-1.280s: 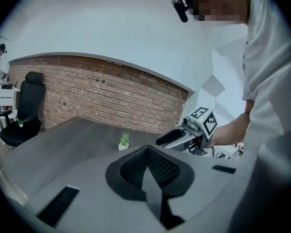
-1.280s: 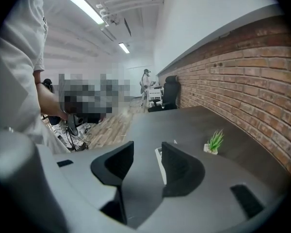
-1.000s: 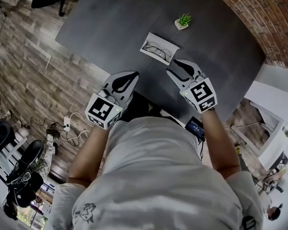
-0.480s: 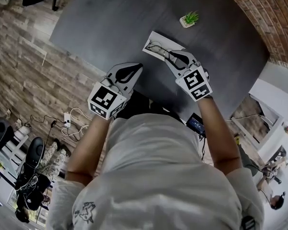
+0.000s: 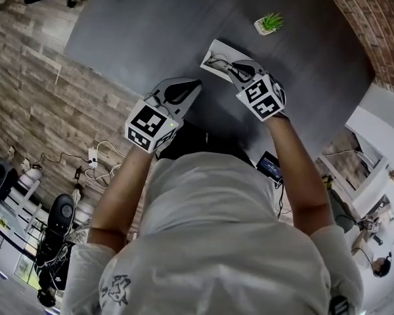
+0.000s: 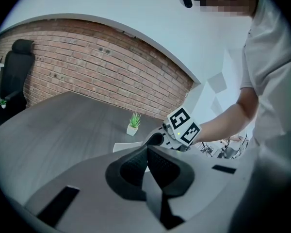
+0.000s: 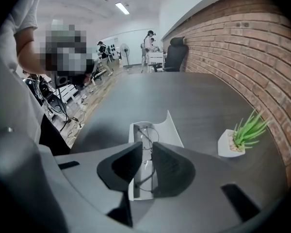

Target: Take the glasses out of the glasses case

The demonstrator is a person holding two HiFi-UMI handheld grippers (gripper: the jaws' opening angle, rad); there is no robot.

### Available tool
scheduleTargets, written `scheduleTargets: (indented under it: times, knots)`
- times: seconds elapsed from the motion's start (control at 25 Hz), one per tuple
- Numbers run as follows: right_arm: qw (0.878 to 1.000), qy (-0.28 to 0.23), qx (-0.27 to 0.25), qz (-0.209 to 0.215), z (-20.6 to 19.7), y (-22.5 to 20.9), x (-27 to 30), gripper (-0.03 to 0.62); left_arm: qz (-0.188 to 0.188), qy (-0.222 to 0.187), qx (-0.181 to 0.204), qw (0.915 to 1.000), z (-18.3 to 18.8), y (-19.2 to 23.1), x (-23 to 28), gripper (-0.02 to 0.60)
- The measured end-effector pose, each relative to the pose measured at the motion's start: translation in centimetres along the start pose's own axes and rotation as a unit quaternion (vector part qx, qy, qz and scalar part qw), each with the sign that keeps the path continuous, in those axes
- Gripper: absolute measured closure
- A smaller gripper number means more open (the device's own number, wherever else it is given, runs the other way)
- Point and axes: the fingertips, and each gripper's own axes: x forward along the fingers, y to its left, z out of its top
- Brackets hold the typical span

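A white glasses case (image 5: 220,47) lies open on the dark table (image 5: 151,25), with thin wire-framed glasses (image 5: 216,62) inside. My right gripper (image 5: 237,71) points steeply down over the case's near end. In the right gripper view its jaws (image 7: 147,147) are closing astride the glasses (image 7: 146,131), with the frame's middle in the narrow gap between them; the case lid (image 7: 170,129) lies flat to the right. My left gripper (image 5: 190,88) hovers to the left of the case, shut and empty (image 6: 146,150).
A small potted plant (image 5: 269,23) stands on the table just beyond the case, also shown as the plant (image 7: 242,137) at the right. A brick wall (image 5: 374,18) curves behind the table. Wooden floor with cables (image 5: 95,166) lies off the table's near left edge.
Both grippers have come down and forward toward the table. The right one went from near the table edge to over the case, and its jaws have narrowed.
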Motion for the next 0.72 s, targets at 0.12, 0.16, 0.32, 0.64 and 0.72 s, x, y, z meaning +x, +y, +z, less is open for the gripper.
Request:
scheduleTargets:
  times: [0.12,0.16,0.32,0.64,0.72]
  knots:
    - [1.0,0.015,-0.002,0.0,-0.8,-0.2,1.0,0.531,-0.005,0.003,-0.005,1.0,-0.3,0.0,0.4,0.571]
    - [1.0,0.023,-0.004,0.0,-1.0,-0.3,1.2,0.533,-0.006,0.004,-0.007,1.0,-0.4,0.1,0.5,0.571]
    - [0.998,0.05,-0.029,-0.005,-1.6,-0.3,1.8,0.539,-0.007,0.004,-0.015,0.9999,-0.6,0.2,0.7,0.571]
    - [0.997,0.063,-0.039,-0.003,-2.1,-0.6,2.6,0.558,-0.001,0.005,-0.021,0.9998,-1.1,0.5,0.7,0.571]
    - [0.997,0.069,-0.042,-0.003,-2.2,-0.6,2.8,0.576,0.001,0.008,-0.021,0.9998,-1.4,0.7,0.3,0.571]
